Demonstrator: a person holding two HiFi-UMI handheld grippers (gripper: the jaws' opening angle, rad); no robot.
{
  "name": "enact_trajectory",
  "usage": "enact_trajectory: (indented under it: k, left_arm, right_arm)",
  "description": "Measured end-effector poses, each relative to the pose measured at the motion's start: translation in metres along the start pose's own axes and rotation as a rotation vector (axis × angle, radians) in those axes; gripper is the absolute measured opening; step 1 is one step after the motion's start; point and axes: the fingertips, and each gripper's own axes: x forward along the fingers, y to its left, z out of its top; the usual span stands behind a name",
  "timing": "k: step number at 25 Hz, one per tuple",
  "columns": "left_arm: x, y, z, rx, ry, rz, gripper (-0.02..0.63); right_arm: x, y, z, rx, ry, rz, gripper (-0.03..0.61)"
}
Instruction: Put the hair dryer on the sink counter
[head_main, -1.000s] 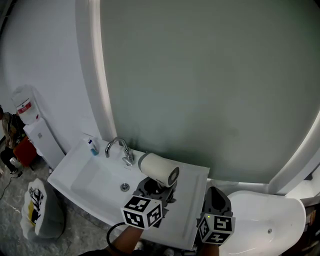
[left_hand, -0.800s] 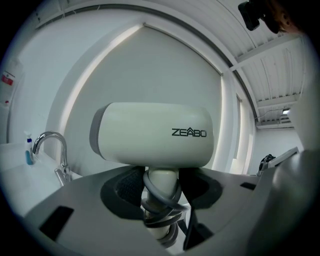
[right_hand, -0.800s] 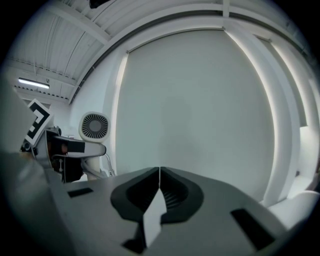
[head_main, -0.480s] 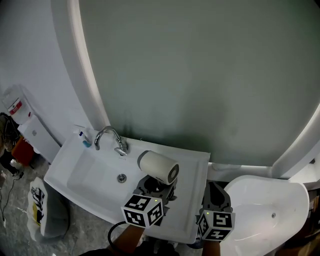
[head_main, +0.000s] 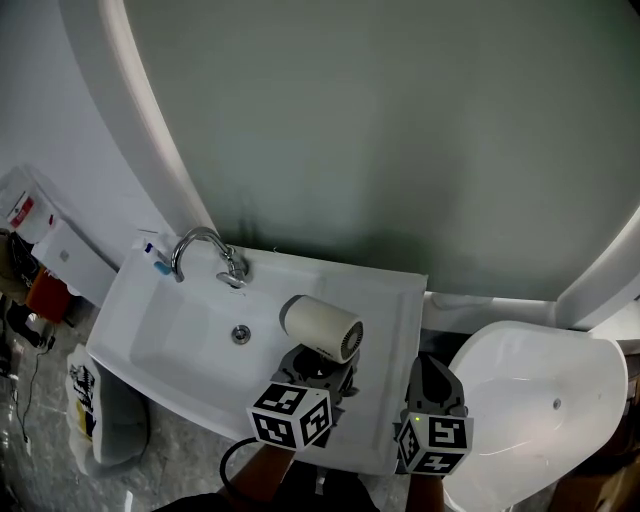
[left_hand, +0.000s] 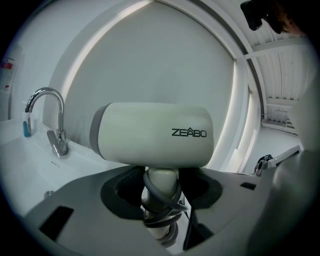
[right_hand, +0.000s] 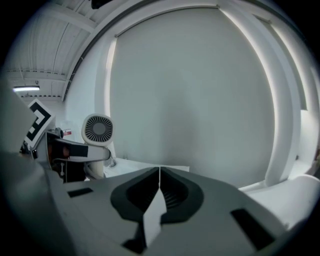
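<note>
A cream hair dryer (head_main: 320, 327) hangs above the right part of the white sink counter (head_main: 395, 300), barrel level and rear grille facing right. My left gripper (head_main: 318, 372) is shut on its handle from below. In the left gripper view the handle (left_hand: 161, 182), wound with dark cord, sits between the jaws of that gripper (left_hand: 161, 192), and the barrel (left_hand: 150, 134) fills the middle. My right gripper (head_main: 432, 385) hovers by the counter's right edge. Its jaws (right_hand: 159, 180) are shut with nothing between them. It sees the dryer's grille (right_hand: 98, 130) at its left.
A chrome tap (head_main: 205, 250) stands at the basin's back left, with a blue-and-white tube (head_main: 155, 258) beside it and the drain (head_main: 240, 335) in front. A white toilet (head_main: 540, 390) is to the right. A bagged bin (head_main: 85, 425) stands on the floor at the left.
The head view has swung, so the sink sits further left and higher in the picture. The dryer now hangs farther right of the tap. Both grippers keep their grip state.
</note>
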Motion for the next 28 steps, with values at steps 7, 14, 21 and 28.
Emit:
enact_trajectory:
  k: [7, 14, 21, 28]
  left_arm:
    - [0.019, 0.006, -0.024, -0.026, 0.071, 0.002, 0.213]
    - [0.040, 0.011, -0.034, -0.042, 0.123, 0.005, 0.213]
    - [0.064, 0.020, -0.050, -0.072, 0.186, 0.021, 0.213]
    - [0.087, 0.034, -0.072, -0.082, 0.275, 0.052, 0.213]
  right_arm:
    - [0.016, 0.001, -0.020, 0.023, 0.046, 0.019, 0.021]
    - [0.031, -0.005, -0.034, 0.046, 0.081, 0.023, 0.021]
    - [0.047, -0.009, -0.049, 0.060, 0.112, 0.035, 0.021]
    - [0.070, -0.007, -0.063, 0.085, 0.163, 0.055, 0.021]
